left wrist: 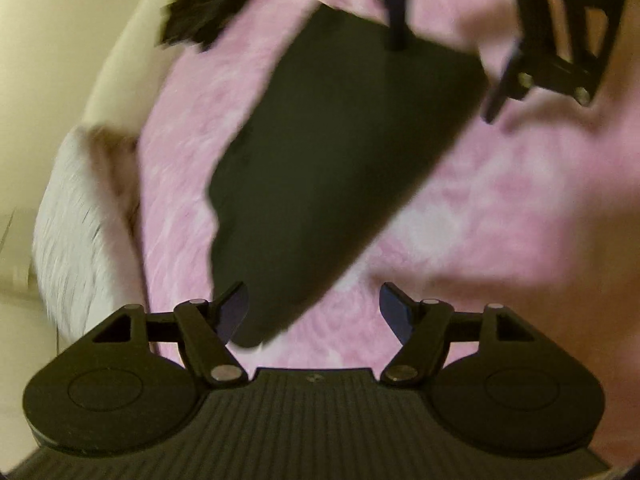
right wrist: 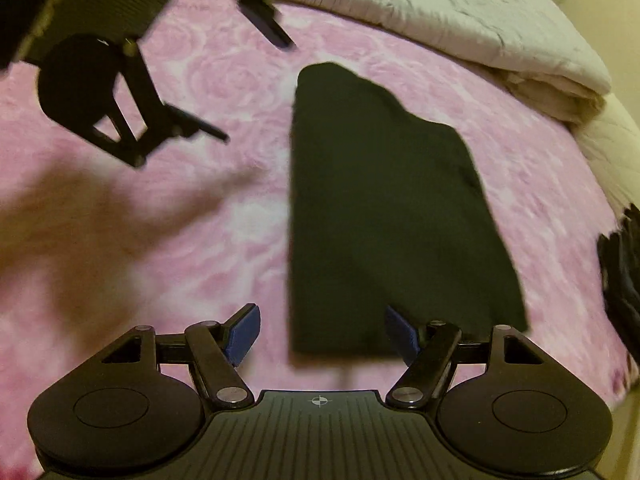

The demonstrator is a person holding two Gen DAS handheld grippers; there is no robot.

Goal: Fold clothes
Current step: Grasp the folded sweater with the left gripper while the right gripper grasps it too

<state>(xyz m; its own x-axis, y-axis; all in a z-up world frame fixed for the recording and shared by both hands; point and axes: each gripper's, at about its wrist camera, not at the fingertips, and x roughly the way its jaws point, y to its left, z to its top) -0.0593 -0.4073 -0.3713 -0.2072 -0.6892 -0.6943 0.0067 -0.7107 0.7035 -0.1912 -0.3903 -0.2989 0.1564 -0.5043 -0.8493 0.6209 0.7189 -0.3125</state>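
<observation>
On the pink bed cover [right wrist: 520,168], dark folded garment [right wrist: 384,216] lies flat at 12 o'clock of both cameras. Left hand-held gripper [left wrist: 314,312] and right hand-held gripper [right wrist: 322,334] gape wide, empty, probably poised to pinch its near edge for another fold.

A bed [right wrist: 200,80] covered by a pink blanket with a rose pattern [left wrist: 500,220] carries a dark folded garment [right wrist: 380,200], lying flat near the middle. A pale quilt [right wrist: 460,20] is bundled along the bed's far edge, and a second dark piece of clothing [right wrist: 622,272] lies at the blanket's edge.
</observation>
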